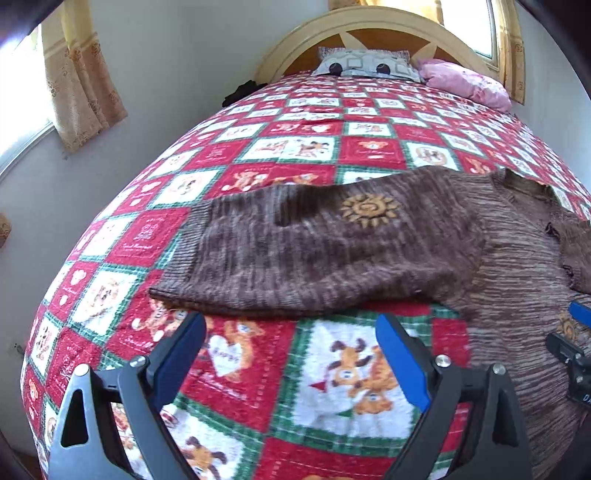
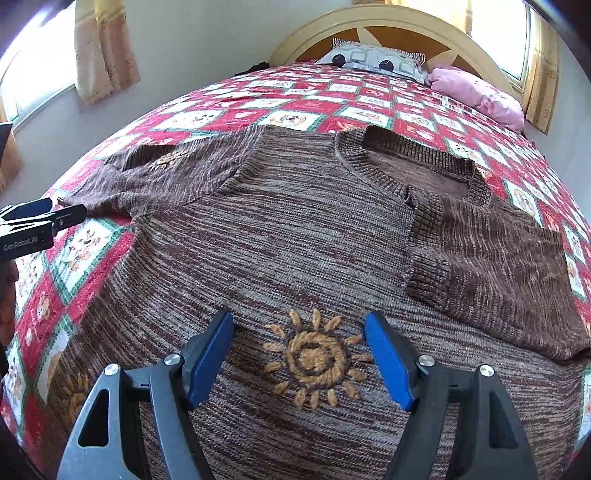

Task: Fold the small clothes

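Observation:
A small brown knitted sweater (image 2: 295, 236) with embroidered orange suns lies flat on the bed. Its right sleeve (image 2: 491, 254) is folded in over the body; its left sleeve (image 1: 314, 251) stretches out to the side. My left gripper (image 1: 291, 332) is open and empty, just short of the left sleeve's cuff, over the quilt. It also shows at the left edge of the right wrist view (image 2: 55, 218). My right gripper (image 2: 299, 332) is open and empty above the sweater's body, around a sun motif (image 2: 314, 358). Its fingers show at the right edge of the left wrist view (image 1: 576, 314).
The bed is covered by a red, white and green patchwork quilt (image 1: 258, 369). A grey patterned pillow (image 2: 373, 61) and a pink pillow (image 2: 480, 96) lie by the wooden headboard (image 2: 406, 26). Curtained windows (image 1: 74, 74) flank the bed.

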The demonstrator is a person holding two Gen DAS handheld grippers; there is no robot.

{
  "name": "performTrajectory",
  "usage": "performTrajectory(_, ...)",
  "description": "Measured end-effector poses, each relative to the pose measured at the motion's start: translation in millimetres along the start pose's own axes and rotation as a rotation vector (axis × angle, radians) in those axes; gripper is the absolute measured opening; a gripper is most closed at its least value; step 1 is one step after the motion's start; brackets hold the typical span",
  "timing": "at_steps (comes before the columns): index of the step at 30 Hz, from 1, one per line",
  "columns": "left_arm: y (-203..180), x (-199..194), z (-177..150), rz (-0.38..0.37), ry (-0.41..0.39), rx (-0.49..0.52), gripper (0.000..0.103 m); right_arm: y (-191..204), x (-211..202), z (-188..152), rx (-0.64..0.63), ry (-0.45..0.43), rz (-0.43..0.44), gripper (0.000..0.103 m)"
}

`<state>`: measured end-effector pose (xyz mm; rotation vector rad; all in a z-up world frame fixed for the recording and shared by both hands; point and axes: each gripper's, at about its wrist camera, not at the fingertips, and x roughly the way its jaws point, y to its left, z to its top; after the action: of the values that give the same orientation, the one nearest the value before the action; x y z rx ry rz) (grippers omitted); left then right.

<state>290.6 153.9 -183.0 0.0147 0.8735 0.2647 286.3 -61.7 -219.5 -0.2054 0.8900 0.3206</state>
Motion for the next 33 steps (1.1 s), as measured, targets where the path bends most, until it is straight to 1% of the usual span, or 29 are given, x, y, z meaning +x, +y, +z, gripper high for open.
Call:
performTrajectory(2,7,4,0,-0.001,0.014,-0.015,0.095,-1,0,-2,0.004,-0.010,0.006,0.075)
performTrajectory(6,27,13,-3,-0.009,0.046,-0.081,0.095,1,0,-3,-0.003,-0.015,-0.001,0.075)
performTrajectory(13,71,23,-11,-0.050,0.082,-0.269,0.095,1,0,-4,-0.003,-0.022,-0.001,0.076)
performTrajectory(15,85,26,-13,-0.085,0.087,-0.346,0.094,1,-1,-5,-0.003,-0.024,-0.001,0.076)
performTrajectory(17,96,25,-14,-0.121,0.073,-0.420,0.094,0,-2,-5,-0.003,-0.027,-0.002,0.076)
performTrajectory(20,106,25,-14,-0.167,0.054,-0.508,0.091,1,-3,-7,-0.007,-0.032,-0.008,0.076)
performTrajectory(22,109,27,-12,-0.198,0.047,-0.550,0.086,1,-3,-7,-0.008,-0.033,-0.008,0.076)
performTrajectory(24,110,32,-8,-0.211,0.041,-0.575,0.083,1,-4,-8,-0.008,-0.036,-0.008,0.076)
performTrajectory(27,112,39,-3,-0.205,0.032,-0.586,0.077,0,-5,-9,-0.006,-0.040,-0.004,0.076)
performTrajectory(29,113,42,0,-0.207,0.026,-0.595,0.077,-1,-6,-10,-0.004,-0.043,-0.001,0.076)
performTrajectory(32,112,47,4,-0.196,0.019,-0.590,0.065,-2,-7,-11,-0.003,-0.046,0.000,0.076)
performTrajectory(33,112,49,5,-0.194,0.017,-0.587,0.056,-2,-7,-12,-0.003,-0.047,0.000,0.076)
